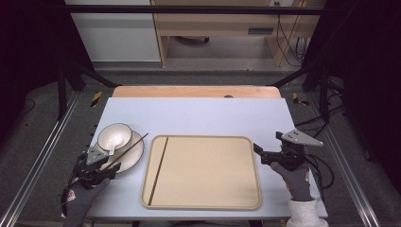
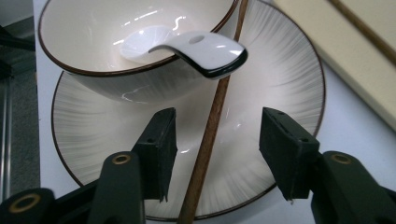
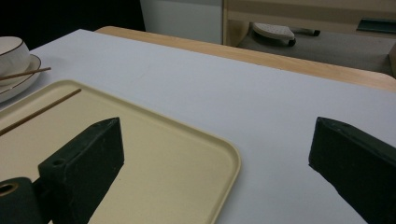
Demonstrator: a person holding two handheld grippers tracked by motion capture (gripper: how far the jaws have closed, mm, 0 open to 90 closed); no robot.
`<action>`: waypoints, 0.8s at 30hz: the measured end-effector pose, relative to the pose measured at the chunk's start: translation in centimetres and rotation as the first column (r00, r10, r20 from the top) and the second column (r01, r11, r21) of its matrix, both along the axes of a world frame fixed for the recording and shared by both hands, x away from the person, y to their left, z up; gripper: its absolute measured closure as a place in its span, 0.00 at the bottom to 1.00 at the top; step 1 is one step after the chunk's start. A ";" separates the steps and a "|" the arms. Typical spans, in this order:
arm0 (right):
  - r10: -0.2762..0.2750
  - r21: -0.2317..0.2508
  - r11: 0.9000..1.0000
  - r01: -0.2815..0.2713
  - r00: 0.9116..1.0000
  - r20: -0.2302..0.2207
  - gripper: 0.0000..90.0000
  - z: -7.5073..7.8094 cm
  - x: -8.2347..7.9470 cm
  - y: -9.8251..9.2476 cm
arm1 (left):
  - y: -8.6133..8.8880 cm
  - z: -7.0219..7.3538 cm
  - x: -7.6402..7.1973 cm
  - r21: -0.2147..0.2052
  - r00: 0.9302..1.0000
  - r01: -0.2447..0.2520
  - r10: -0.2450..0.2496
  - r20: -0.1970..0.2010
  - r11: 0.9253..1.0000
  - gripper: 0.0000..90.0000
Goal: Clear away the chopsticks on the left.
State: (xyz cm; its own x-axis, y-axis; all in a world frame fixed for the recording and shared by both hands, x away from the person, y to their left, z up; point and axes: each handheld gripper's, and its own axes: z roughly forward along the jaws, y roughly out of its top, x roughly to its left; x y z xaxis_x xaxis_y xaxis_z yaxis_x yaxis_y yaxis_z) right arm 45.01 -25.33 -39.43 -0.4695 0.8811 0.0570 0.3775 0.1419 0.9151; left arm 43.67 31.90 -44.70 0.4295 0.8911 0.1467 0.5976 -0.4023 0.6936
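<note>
A white bowl point(image 1: 115, 135) with a dark rim stands on a ribbed white plate point(image 1: 134, 153) at the table's left. A white spoon point(image 2: 205, 49) rests in the bowl, its handle over the rim. One brown chopstick point(image 2: 210, 135) lies across the plate against the bowl. My left gripper point(image 2: 219, 128) is open, one jaw on each side of that chopstick, not touching it. A second chopstick point(image 1: 158, 170) lies along the left side of the beige tray point(image 1: 203, 201). My right gripper point(image 3: 215, 140) is open and holds nothing, hovering at the tray's right edge point(image 3: 224, 158).
The table top point(image 1: 198, 118) is pale grey-blue with a wooden strip point(image 1: 196, 91) at the far edge. Black frame posts point(image 1: 61, 85) stand at both sides. Cabinets and cables sit on the floor beyond.
</note>
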 end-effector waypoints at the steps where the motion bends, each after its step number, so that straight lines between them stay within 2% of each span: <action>1: 0.000 0.000 1.000 0.000 1.000 0.000 0.04 0.0 0.0 0.0 | 0.0 0.0 0.0 0.000 1.000 0.000 0.000 0.000 1.000 0.54; 2: 0.001 0.001 1.000 -0.001 1.000 0.000 0.04 0.0 0.0 0.0 | -0.1 -0.2 0.4 0.028 1.000 0.007 -0.007 -0.016 1.000 0.56; 3: 0.000 0.001 1.000 0.000 1.000 0.001 0.04 0.0 0.0 0.0 | -0.1 -0.3 0.5 0.033 1.000 0.008 -0.008 -0.017 0.999 0.58; 12: 0.001 -0.006 1.000 -0.001 1.000 -0.001 0.04 -0.1 0.1 0.1 | -0.2 -0.6 0.9 0.039 0.999 0.014 -0.013 -0.040 0.999 0.77; 17: 0.001 -0.006 1.000 -0.001 1.000 -0.003 0.04 -0.1 0.0 0.1 | -0.2 -0.6 0.8 0.034 0.999 0.016 -0.015 -0.044 0.999 0.85; 24: 0.001 -0.009 1.000 -0.001 1.000 -0.001 0.04 -0.1 0.0 0.1 | -0.6 -0.5 0.7 0.027 0.997 0.044 -0.043 -0.058 0.999 0.91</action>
